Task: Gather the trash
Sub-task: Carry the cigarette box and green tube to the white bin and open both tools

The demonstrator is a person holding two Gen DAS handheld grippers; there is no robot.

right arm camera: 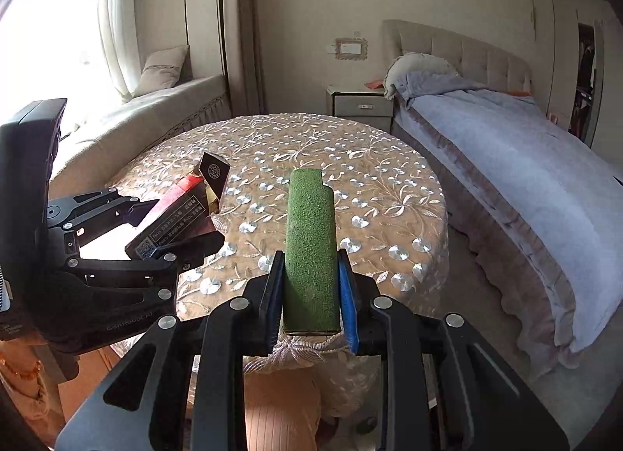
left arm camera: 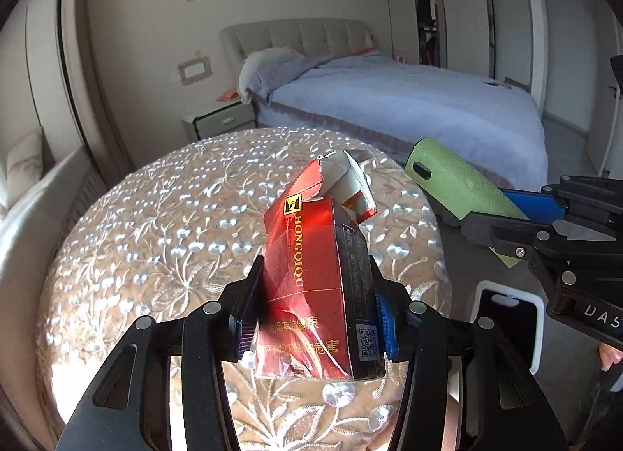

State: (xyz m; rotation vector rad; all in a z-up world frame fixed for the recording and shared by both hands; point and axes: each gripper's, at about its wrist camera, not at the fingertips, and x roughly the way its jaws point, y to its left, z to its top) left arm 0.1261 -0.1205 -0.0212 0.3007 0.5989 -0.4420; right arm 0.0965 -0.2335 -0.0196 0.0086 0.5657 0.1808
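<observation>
My left gripper [left arm camera: 315, 295] is shut on a torn red cigarette pack [left arm camera: 311, 279] with its lid ripped open, held above the round table [left arm camera: 155, 225]. The pack also shows in the right wrist view [right arm camera: 175, 205], clamped in the left gripper [right arm camera: 171, 229]. My right gripper [right arm camera: 310, 291] is shut on a flat green rough-surfaced piece [right arm camera: 310, 248], held over the table's near edge. In the left wrist view the green piece [left arm camera: 459, 186] sticks out of the right gripper [left arm camera: 490, 217] beyond the table's right side.
The round table [right arm camera: 350, 162] wears a beige embroidered cloth. A white-rimmed bin [left arm camera: 506, 326] stands on the floor right of the table. A bed [right arm camera: 525, 162] lies to the right, a nightstand [right arm camera: 362, 104] behind, a window seat [right arm camera: 155, 108] at left.
</observation>
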